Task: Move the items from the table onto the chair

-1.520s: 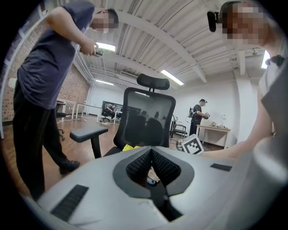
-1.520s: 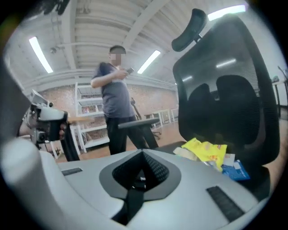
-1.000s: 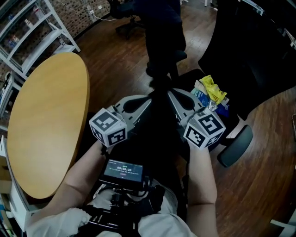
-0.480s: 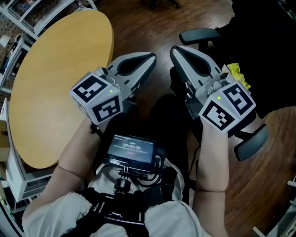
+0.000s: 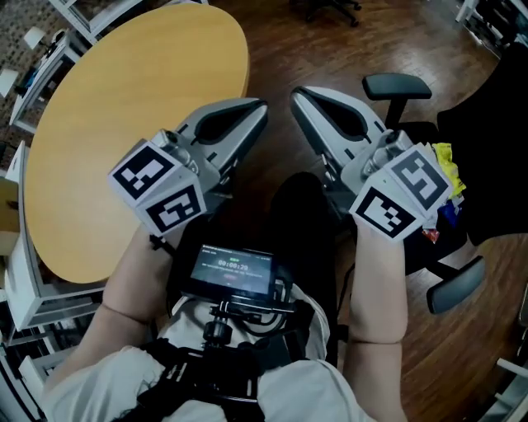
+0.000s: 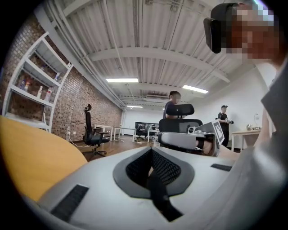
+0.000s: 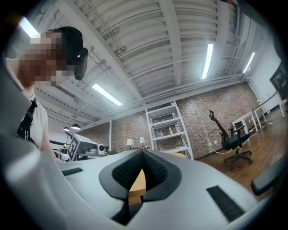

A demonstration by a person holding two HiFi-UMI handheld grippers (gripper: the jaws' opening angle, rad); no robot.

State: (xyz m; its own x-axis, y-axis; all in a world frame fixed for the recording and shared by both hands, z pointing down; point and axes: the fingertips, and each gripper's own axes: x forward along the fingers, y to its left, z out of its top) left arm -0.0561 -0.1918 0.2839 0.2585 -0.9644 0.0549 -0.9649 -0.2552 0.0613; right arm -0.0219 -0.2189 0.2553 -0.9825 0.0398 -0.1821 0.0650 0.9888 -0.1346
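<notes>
The round yellow table [image 5: 99, 140] fills the upper left of the head view, and its visible top is bare. A yellow packet [image 5: 446, 161] and a blue item [image 5: 445, 216] lie on the black chair [image 5: 398, 85] at the right edge. I hold both grippers side by side in front of me, between table and chair. The left gripper [image 5: 262, 107] is shut and empty, its tip beside the table's rim. The right gripper [image 5: 295, 93] is also shut with nothing in it. The left gripper view has the table [image 6: 31, 152] at its left, past the gripper [image 6: 150, 150]. The right gripper [image 7: 142, 152] points toward the table [image 7: 137, 184].
White shelving [image 5: 25, 49] stands behind the table against a brick wall. A second office chair [image 5: 330, 8] stands on the wood floor at the top. A screen device [image 5: 229, 270] hangs on my chest. Two people [image 6: 173, 105] stand far off in the left gripper view.
Both grippers have risen and swung from the chair toward the table, staying shut. The chair with its items has slid to the right edge of the head view.
</notes>
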